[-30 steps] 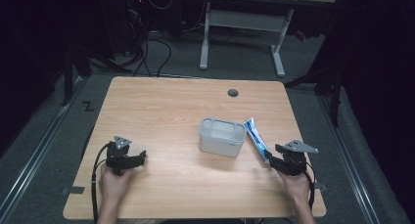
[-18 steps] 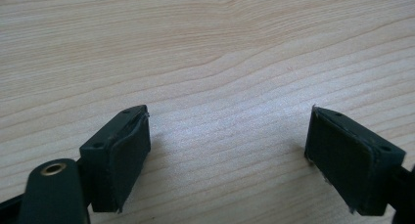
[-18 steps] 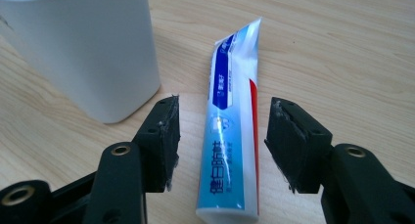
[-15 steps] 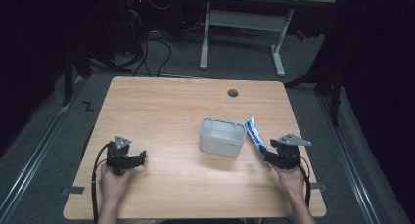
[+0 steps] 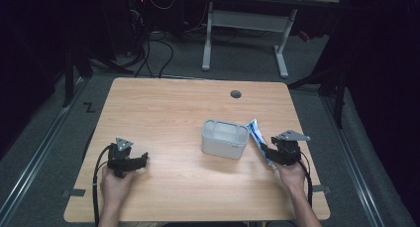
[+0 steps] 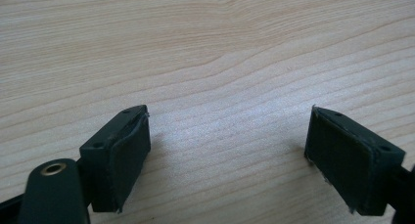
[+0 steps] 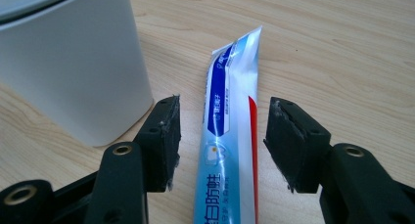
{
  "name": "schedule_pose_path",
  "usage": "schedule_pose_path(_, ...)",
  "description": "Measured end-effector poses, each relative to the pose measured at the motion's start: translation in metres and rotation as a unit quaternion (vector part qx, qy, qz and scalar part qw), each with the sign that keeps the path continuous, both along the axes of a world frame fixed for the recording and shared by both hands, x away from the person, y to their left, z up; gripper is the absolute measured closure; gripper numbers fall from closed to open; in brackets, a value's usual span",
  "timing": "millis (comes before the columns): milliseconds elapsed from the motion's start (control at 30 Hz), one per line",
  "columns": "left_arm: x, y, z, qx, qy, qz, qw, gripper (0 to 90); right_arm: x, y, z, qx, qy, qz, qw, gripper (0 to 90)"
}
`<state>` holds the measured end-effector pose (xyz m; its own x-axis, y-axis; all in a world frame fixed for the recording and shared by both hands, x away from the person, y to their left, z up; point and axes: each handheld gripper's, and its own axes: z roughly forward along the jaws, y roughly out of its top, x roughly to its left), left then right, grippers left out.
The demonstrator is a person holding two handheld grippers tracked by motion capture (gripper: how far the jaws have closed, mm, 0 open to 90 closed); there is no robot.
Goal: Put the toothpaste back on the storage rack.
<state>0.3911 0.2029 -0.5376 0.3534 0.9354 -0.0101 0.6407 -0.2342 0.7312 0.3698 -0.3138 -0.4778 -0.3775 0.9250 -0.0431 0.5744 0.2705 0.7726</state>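
A blue, white and red toothpaste tube (image 7: 230, 116) lies flat on the wooden table (image 5: 168, 113), just right of a white rectangular container (image 5: 224, 138). My right gripper (image 7: 220, 145) is open, its two jaws standing either side of the tube without pressing it. From above, the tube (image 5: 255, 133) runs out from the right gripper (image 5: 270, 151) toward the container's right side. My left gripper (image 5: 141, 160) rests at the table's front left, jaws pointing right. Its jaws are wide apart over bare wood, so the left gripper (image 6: 227, 150) is open and holds nothing.
A round cable hole (image 5: 236, 94) sits near the table's far edge. Beyond the table stand a white desk frame (image 5: 245, 24) and floor cables (image 5: 148, 53). The container's wall (image 7: 63, 62) stands close to my right gripper's left jaw.
My right gripper has moved left and forward, so its open jaws now straddle the toothpaste tube. The left gripper has stayed put.
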Motion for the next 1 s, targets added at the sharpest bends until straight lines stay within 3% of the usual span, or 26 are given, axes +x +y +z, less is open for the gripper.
schedule_pose_path(433, 0.000, 0.000, 0.000, 0.000, 0.000, 0.000, 1.0000, 17.3, 0.021, 0.004, 0.000, -0.018, 0.011, 0.001, 0.9998, 47.6)
schedule_pose_path(1000, 0.001, 0.000, 0.000, -0.001, 0.001, -0.003, 1.0000, 17.3, 0.045, 0.014, -0.009, -0.030, 0.049, 0.000, 0.9983, 47.3)
